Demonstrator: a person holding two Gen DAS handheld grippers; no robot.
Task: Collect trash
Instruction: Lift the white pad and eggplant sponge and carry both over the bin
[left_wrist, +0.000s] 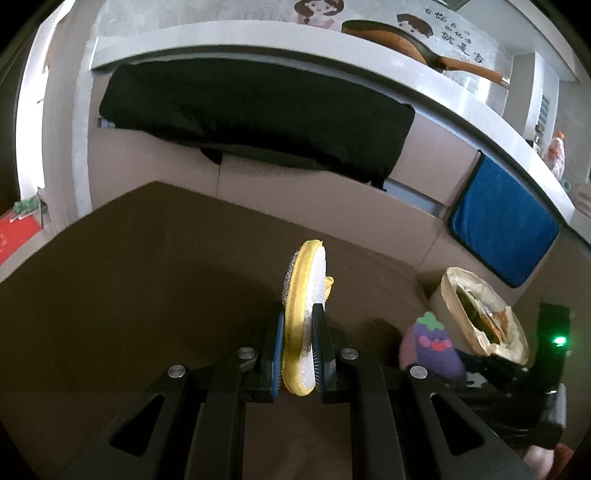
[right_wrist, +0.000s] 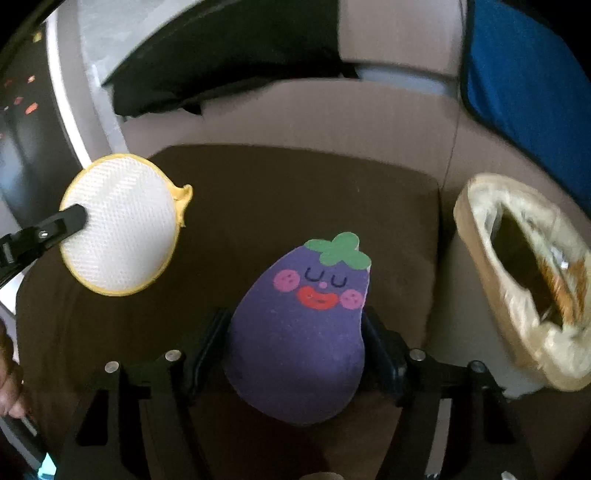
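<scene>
The eggplant sponge (right_wrist: 301, 332) is pinched in the right tool (right_wrist: 295, 350), above the brown table (right_wrist: 258, 192); the round yellow-rimmed scrubber (left_wrist: 306, 317) is clamped edgewise in the left tool (left_wrist: 299, 354). The lined bin (right_wrist: 524, 284) is best approached over its mouth, one item released at a time.

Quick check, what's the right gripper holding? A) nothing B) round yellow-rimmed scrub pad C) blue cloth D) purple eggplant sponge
D: in the right wrist view the right gripper is clamped on the purple eggplant sponge, while the round yellow-rimmed scrub pad sits in the left gripper.
</scene>
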